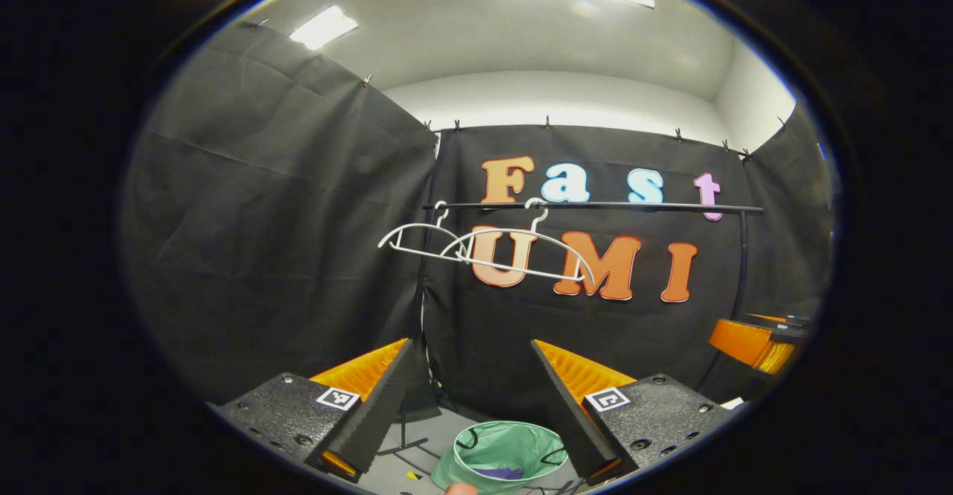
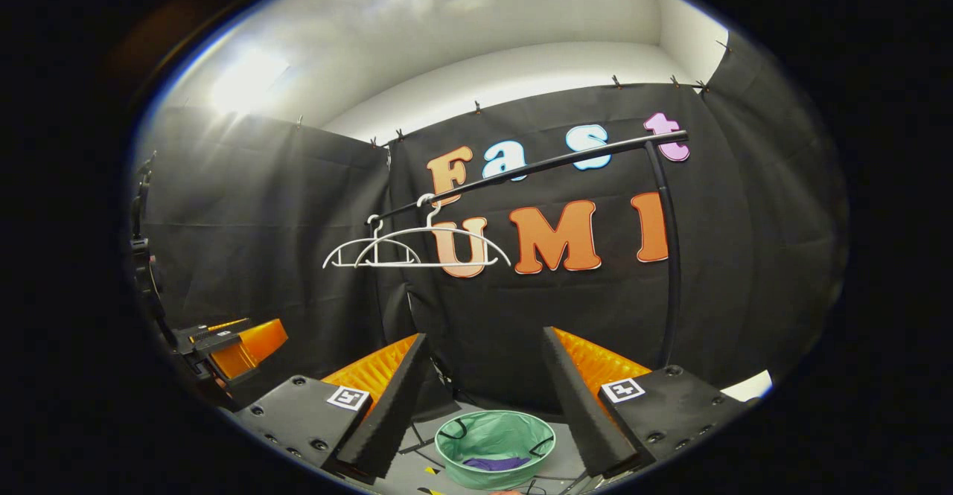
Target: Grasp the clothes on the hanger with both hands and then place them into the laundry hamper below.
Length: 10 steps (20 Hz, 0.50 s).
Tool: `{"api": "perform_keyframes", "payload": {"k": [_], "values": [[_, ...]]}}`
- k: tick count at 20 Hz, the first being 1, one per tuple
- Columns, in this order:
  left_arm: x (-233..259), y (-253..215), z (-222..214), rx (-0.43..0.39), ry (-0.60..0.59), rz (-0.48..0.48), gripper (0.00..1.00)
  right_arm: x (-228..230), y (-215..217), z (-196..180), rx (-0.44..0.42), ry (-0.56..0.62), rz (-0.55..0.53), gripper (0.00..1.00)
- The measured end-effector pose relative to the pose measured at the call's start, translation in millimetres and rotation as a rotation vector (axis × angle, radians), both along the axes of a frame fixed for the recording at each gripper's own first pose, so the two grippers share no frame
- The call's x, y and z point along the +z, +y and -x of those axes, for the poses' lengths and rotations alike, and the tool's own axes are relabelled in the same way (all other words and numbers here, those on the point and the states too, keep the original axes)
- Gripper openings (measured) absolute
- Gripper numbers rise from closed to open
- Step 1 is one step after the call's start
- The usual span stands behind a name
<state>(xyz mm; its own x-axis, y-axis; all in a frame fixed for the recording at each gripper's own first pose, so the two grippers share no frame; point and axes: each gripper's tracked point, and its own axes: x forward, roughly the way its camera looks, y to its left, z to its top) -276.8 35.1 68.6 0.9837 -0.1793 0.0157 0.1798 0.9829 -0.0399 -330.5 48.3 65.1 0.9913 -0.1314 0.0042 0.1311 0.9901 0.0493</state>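
Fingers of the left gripper [image 1: 473, 406] are seen spread wide apart at the bottom of the left gripper view, with nothing held between them; the right gripper [image 2: 484, 398] is likewise seen parted and empty at the bottom of the right gripper view. Both are raised and aimed forward at the booth's back wall, a pose that suggests hands drawn back from a finished drop rather than reaching for cloth. Between and below the fingers, a green laundry hamper [image 1: 514, 439] stands on the grey floor [image 1: 417, 435], its mouth open upward so that garments can fall straight in; purple clothes [image 1: 500, 473] are seen lying inside it, which is judged to be the clothing already put down. In the right gripper view the same hamper [image 2: 454, 435] and purple cloth [image 2: 497, 464] are seen low and central. Farther out, two white hangers [image 1: 488, 249] are hooked on a black rail [image 1: 595, 205] directly above the hamper, both bare, one overlapping the other. The rail is held up by a black upright post [image 1: 741, 257] at its right end. At the right edge of the left gripper view, part of the other gripper [image 1: 756, 342] is seen; at the left edge of the right gripper view, the left one [image 2: 231, 346] is seen, well apart. The task is judged to be complete or nearly so.
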Motion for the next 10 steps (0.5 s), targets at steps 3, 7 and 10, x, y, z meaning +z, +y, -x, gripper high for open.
{"api": "perform_keyframes", "payload": {"k": [3,7,10], "values": [[-1.4,-5.3,7.6,-0.019,-0.004,0.011,0.99,2.0,-1.8,9.0,-0.014,-0.003,0.015,0.98],[0.0,-5.5,11.1,-0.017,-0.01,0.011,0.92,2.6,2.9,12.9,-0.007,-0.006,0.024,0.98],[1.2,-2.5,12.2,-0.009,-0.012,0.002,0.99,2.3,4.6,10.6,0.001,-0.006,0.022,0.98]]}}
